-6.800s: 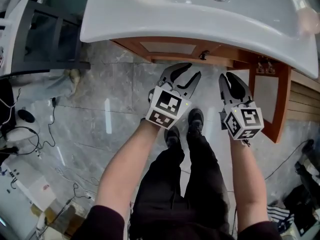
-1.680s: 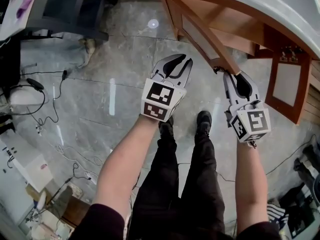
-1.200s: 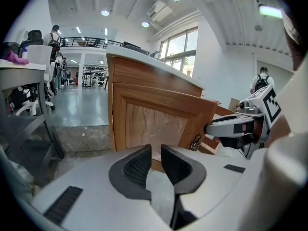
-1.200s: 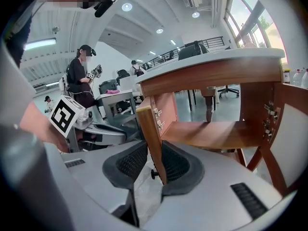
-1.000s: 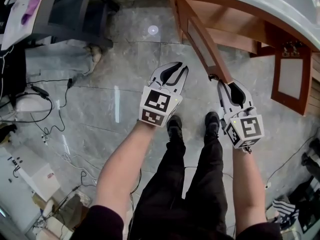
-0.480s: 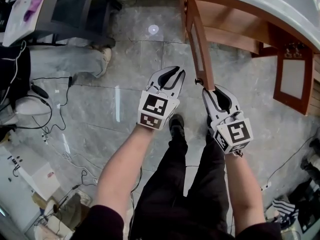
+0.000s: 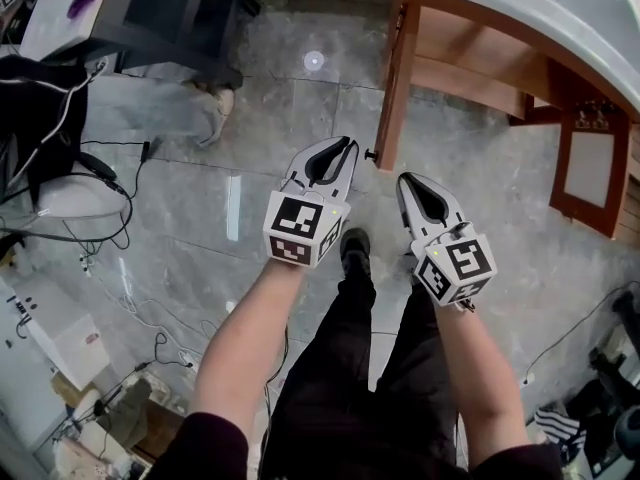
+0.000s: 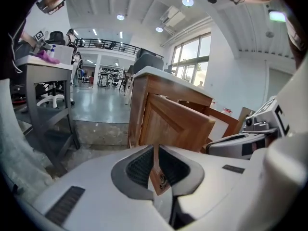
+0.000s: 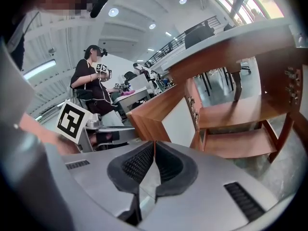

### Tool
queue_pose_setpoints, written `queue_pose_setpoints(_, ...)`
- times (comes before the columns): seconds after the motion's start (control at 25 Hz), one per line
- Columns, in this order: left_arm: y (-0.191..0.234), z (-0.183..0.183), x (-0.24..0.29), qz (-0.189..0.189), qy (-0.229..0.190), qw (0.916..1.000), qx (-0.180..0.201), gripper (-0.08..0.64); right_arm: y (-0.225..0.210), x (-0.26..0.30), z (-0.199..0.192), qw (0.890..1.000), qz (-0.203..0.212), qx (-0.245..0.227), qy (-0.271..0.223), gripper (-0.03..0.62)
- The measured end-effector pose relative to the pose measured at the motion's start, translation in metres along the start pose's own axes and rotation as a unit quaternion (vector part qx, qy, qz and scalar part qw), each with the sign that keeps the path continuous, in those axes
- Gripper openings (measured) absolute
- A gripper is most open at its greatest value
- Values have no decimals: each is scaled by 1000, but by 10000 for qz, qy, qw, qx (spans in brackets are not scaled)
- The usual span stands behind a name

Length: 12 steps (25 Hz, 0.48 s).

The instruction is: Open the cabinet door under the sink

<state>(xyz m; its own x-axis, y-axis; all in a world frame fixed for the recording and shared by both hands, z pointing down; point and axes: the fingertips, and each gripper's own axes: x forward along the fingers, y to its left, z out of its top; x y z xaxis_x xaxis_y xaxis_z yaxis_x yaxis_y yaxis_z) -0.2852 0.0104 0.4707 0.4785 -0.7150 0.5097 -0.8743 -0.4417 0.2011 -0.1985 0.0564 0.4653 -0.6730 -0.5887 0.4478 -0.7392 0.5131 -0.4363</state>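
- The left gripper [image 7: 347,145] and the right gripper [image 7: 403,180] have both just been closing. Their tips now meet with nothing between them, and both hang free above the floor.
- The grey tiled floor [image 7: 250,118] lies open to the left of the cabinet and in front of it.
- The white sink [image 7: 520,8] overhangs the wooden cabinet [image 7: 470,63] at upper right, and the cabinet's shelf is in plain view.
- The cabinet door [image 7: 392,88] stands swung out with its edge toward the person. Its lower end lies between the two grippers.
- A second door [image 7: 590,168] stands open at far right, well apart from both grippers.
- A dark-framed table [image 7: 160,33] and another person's leg [image 7: 150,103] close off the upper left.
- Cables [image 7: 110,183] trail across the tiles at left, away from the door.
- A small dark knob [image 7: 371,154] juts from the door's lower end, just beside the left gripper's tips and untouched.
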Motion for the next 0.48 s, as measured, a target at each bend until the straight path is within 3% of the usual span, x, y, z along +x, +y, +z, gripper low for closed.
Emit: queue_pose_setpoints(0.48,-21,17,-8,-94,-110,9994,300,43,12,-8,17,9997,119,-217,22,29)
